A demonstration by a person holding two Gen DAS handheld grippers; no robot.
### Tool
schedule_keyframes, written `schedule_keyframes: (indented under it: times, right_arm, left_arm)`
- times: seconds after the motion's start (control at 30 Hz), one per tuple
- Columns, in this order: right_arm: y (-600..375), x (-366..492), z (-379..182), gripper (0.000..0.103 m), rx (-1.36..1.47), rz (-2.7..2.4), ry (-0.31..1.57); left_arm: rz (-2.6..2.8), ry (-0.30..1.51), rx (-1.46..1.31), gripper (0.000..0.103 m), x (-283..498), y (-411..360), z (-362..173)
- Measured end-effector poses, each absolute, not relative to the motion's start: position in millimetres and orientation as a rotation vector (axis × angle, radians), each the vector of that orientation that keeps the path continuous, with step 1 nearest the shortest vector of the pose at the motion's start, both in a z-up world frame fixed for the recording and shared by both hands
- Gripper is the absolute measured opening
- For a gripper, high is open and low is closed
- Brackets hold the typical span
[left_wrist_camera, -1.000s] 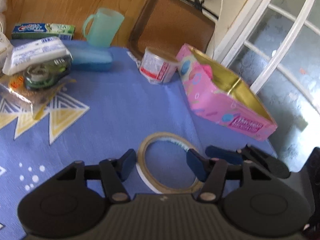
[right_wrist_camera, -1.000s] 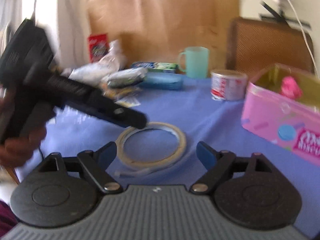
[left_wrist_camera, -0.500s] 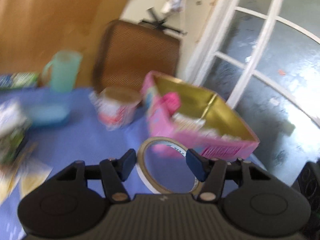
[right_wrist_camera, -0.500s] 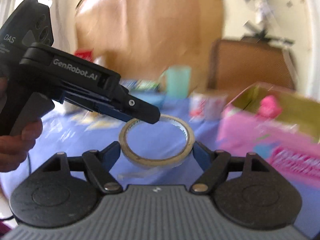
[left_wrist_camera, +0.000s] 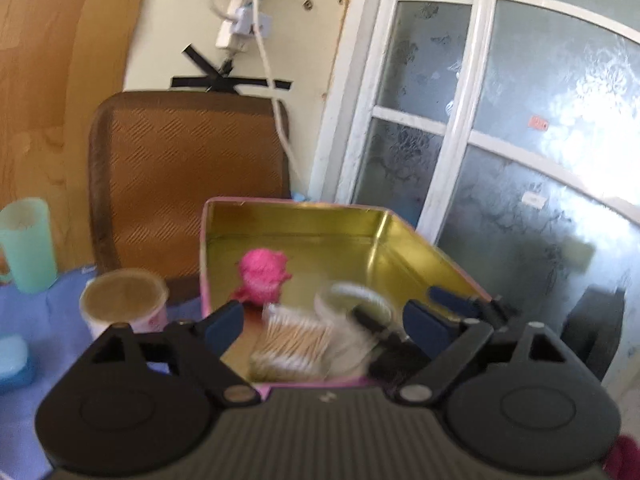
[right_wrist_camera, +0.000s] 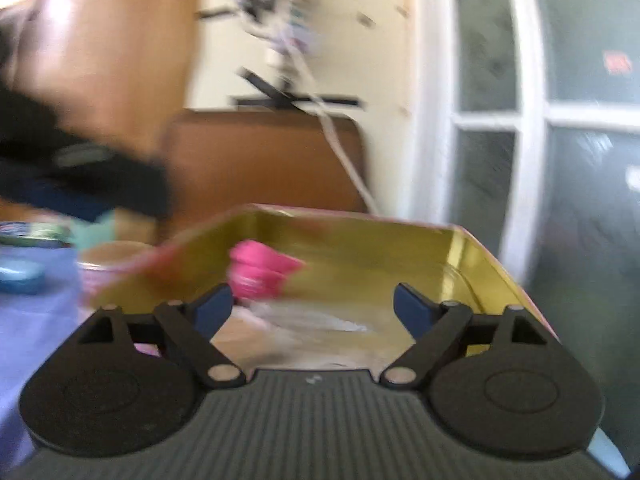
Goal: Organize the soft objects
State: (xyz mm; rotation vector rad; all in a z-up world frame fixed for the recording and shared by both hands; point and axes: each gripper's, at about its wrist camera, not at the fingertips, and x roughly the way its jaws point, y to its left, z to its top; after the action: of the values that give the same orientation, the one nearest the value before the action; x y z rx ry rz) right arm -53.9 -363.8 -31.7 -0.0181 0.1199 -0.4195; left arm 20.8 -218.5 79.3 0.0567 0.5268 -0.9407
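Note:
A pink tin box with a gold inside stands open on the blue tablecloth; it also shows in the right wrist view. Inside lie a pink fuzzy toy, a pack of cotton swabs and the blurred tape roll. My left gripper is open and empty over the box's near edge. My right gripper is open and empty over the box too. The right gripper's fingers show at the box's right side in the left wrist view.
A paper cup stands left of the box. A mint mug and a blue case are further left. A brown chair back stands behind the table. A glass door is at the right.
Both grippers carried the tape roll from the cloth over to the box. The roll has left the jaws and now lies blurred inside the box.

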Motion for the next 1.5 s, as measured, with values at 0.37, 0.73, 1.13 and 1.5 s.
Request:
schedule_keyframes:
  times: [0.37,0.73,1.13,1.5]
  right_arm:
    - [-340,-78,-23,0.049,0.054,-0.306,0.001]
    - [-230,-20,-17,0.03,0.088,0.22,0.262]
    - [-133,113,-9,0.058,0.164,0.429,0.479]
    - [-189,61,-25,0.002,0.197,0.36,0.496]
  left_arm:
    - [-0.691,0.579,0.003,0.09,31,-77,31]
    - [-0.393,0.488,-0.215,0.089,14,65,13]
    - [-0.358,0.388,-0.392,0.089,8,93,15]
    - [-0.387,0.399,-0.411,0.092,9,93,13]
